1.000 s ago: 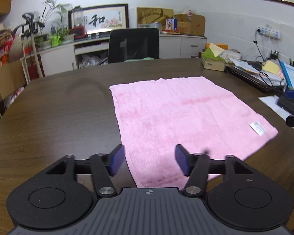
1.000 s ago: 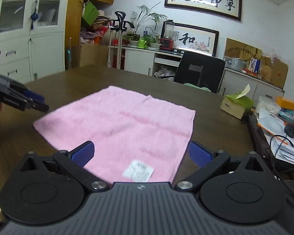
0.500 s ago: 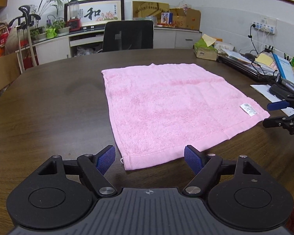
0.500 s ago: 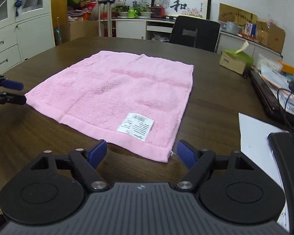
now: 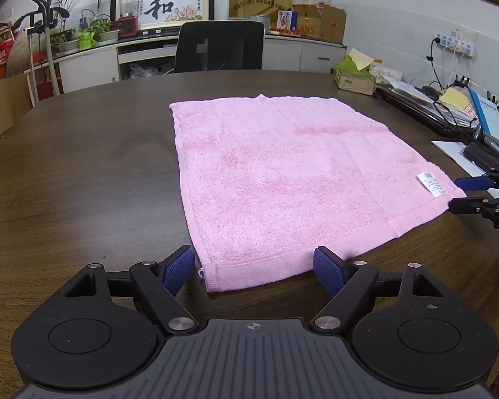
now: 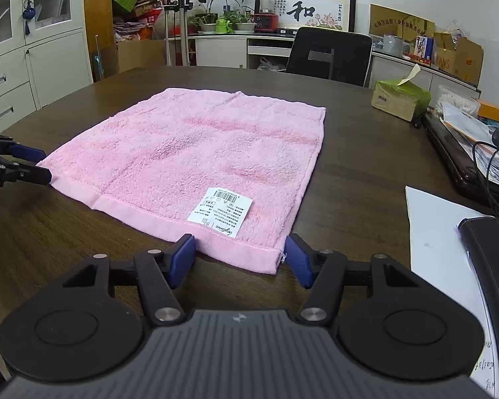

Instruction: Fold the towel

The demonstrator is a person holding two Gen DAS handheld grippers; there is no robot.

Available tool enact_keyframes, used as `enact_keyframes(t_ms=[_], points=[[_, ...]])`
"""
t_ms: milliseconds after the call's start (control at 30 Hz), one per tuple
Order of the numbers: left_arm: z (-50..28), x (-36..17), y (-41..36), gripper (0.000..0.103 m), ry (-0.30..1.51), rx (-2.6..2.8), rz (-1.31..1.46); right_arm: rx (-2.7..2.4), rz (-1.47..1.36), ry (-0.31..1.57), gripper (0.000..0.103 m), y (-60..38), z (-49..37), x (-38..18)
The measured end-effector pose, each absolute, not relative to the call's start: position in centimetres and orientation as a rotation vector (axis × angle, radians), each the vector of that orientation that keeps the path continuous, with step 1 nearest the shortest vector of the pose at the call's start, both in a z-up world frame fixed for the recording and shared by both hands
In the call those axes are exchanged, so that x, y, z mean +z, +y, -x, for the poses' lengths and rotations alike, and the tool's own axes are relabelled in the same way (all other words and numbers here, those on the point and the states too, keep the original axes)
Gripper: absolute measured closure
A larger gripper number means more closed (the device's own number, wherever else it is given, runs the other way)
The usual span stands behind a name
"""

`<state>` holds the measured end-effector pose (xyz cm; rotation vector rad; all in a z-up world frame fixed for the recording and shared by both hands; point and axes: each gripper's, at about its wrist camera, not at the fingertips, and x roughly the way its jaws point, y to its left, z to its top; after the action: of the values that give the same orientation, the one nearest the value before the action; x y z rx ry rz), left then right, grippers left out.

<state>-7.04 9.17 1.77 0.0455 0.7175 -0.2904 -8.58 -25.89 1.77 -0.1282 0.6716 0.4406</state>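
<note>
One pink terry towel [image 5: 282, 179] is lying flat and unfolded on the dark wooden table [image 5: 83, 179], with a stitched hem along its edges and faint crease lines across the pile. One white care label [image 6: 220, 211], printed with a barcode, is lying on the towel near its right near corner.

Two grippers are showing. The left gripper [image 5: 254, 267] is standing with its blue-padded fingers spread wide, straddling the towel's left near corner without gripping it; in the right wrist view it [image 6: 33, 166] is appearing at the towel's edge. The right gripper [image 6: 241, 256] is likewise spread, its fingers flanking the right near corner just below the label, grasping nothing; in the left wrist view it [image 5: 462, 193] is sitting just beside that corner.

One black office chair [image 5: 220, 46] is standing behind the table, and one green tissue box [image 6: 401, 98] is resting on the table's right side.

Compared with half a second ago, both grippers are sitting closer to the towel: each near corner is now lying between the finger pads rather than ahead of them. The towel itself is lying in the same place.
</note>
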Motion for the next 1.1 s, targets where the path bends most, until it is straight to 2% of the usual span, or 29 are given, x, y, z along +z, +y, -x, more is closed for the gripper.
enact_keyframes(t_ms=[200,300,367,500,667,700,767,933,1000,1100], points=[[7.3,1.7,8.7,0.023,0.711,-0.279,-0.048,0.435,0.123,0.663,0.049,-26.0,8.8,1.7],[7.6,1.6,8.6,0.023,0.706,-0.269,-0.049,0.429,0.119,0.66,0.054,-26.0,8.8,1.7],[7.7,1.6,8.5,0.023,0.702,-0.261,-0.054,0.425,0.117,0.658,0.063,-26.1,8.8,1.7],[8.0,1.6,8.3,0.026,0.695,-0.242,-0.066,0.418,0.114,0.655,0.075,-26.1,8.9,1.7],[7.7,1.6,8.1,0.042,0.691,-0.223,-0.065,0.412,0.108,0.653,0.085,-26.2,8.8,1.7],[7.7,1.7,8.2,0.049,0.691,-0.221,-0.063,0.411,0.103,0.653,0.085,-26.1,8.8,1.7],[7.7,1.8,8.3,0.057,0.691,-0.228,-0.054,0.411,0.095,0.655,0.087,-26.1,8.8,1.7],[7.9,2.0,7.7,0.086,0.684,-0.25,-0.066,0.415,0.083,0.655,0.095,-25.9,8.8,1.8],[8.0,2.2,7.6,0.095,0.677,-0.254,-0.062,0.412,0.07,0.649,0.095,-25.8,8.9,1.9],[8.4,2.5,7.8,0.097,0.666,-0.256,-0.036,0.41,0.052,0.631,0.096,-25.8,9.3,2.2]])
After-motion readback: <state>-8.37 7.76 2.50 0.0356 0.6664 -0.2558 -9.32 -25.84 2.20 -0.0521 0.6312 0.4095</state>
